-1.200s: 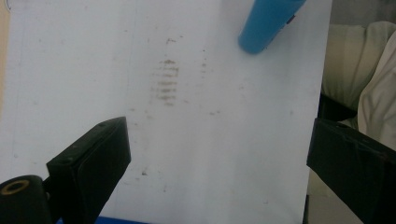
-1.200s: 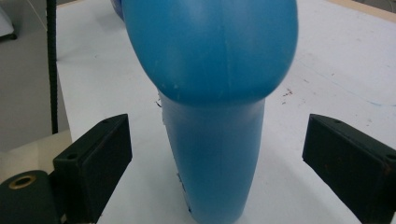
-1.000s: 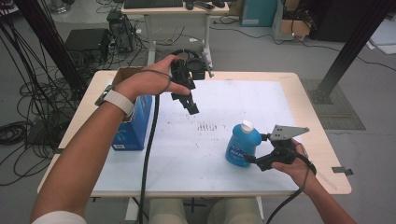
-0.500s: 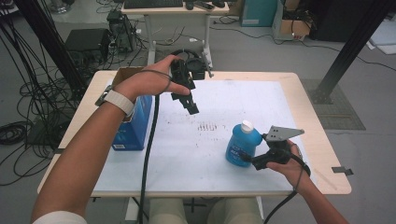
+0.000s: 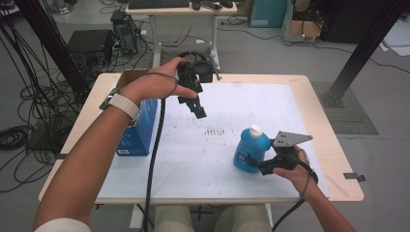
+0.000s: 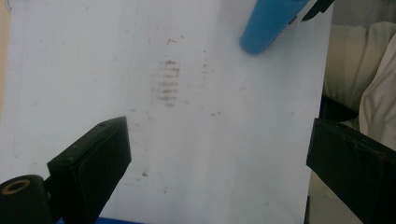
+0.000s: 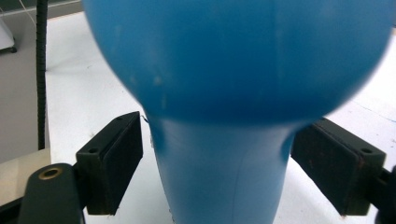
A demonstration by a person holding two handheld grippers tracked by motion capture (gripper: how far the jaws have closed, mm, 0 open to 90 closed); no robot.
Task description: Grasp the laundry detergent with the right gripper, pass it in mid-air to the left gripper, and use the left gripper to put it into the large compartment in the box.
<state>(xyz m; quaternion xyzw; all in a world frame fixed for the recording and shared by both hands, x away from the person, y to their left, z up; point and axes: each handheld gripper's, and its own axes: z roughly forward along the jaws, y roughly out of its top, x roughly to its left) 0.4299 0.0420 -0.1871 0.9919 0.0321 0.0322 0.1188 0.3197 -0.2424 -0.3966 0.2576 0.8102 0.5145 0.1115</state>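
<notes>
Two black jaws of the right gripper [image 5: 252,162] just closing in on the narrow waist of a blue bottle [image 5: 251,149] with white cap, gaps either side, no pinch yet. Bottle upright near the desk's front right corner. Risk: uneven contact tipping or sliding it off the waist. Left gripper [image 5: 199,110] raised near the back edge, jaws spread, empty.

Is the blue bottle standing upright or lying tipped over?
Upright: the blue bottle stands on its base on the white mat, white cap on top.
</notes>
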